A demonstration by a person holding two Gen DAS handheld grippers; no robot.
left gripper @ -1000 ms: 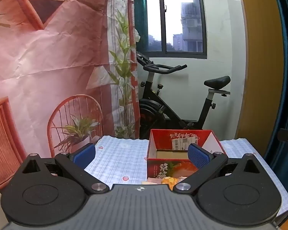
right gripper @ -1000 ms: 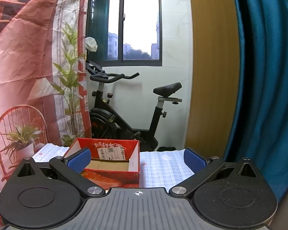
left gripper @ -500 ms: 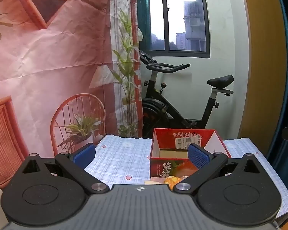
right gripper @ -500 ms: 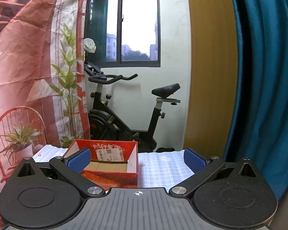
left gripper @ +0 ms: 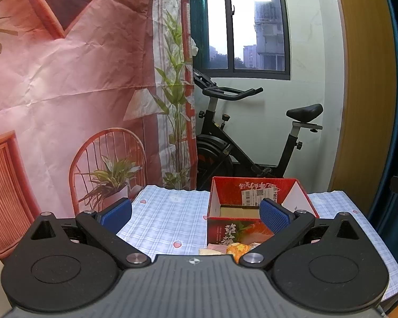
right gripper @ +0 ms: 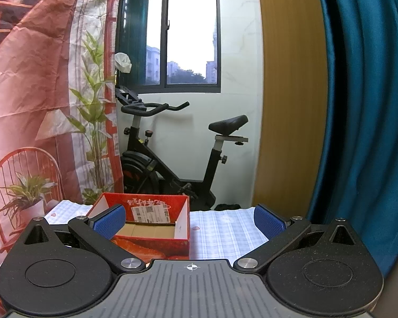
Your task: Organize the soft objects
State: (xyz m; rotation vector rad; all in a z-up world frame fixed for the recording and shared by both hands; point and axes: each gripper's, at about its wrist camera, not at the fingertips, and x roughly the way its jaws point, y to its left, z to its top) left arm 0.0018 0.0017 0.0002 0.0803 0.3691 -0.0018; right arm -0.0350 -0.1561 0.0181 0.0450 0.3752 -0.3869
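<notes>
The soft things are a small pile on the desk, touching the front of the red box. I can see an orange one with a pattern and a pale one beside it, but the left gripper's body hides most of them, so I cannot tell how many there are. The red box is open at the top. It looks empty inside, with only brown cardboard at the bottom and a white label on the back wall. So none of the soft things seem to be put away yet. Compared with a second ago, the box sits a little lower in both views. I think both grippers have tipped up or lifted a bit, and they have not gone nearer to the pile. The left gripper has its blue fingers spread wide with nothing between them. The right gripper is spread wide too, and it holds nothing. From the right side the box sits left of the middle, on the blue checked cloth that covers the desk. Behind the desk stand an exercise bike, a window and a blue curtain. The job looks like it is only just starting.
</notes>
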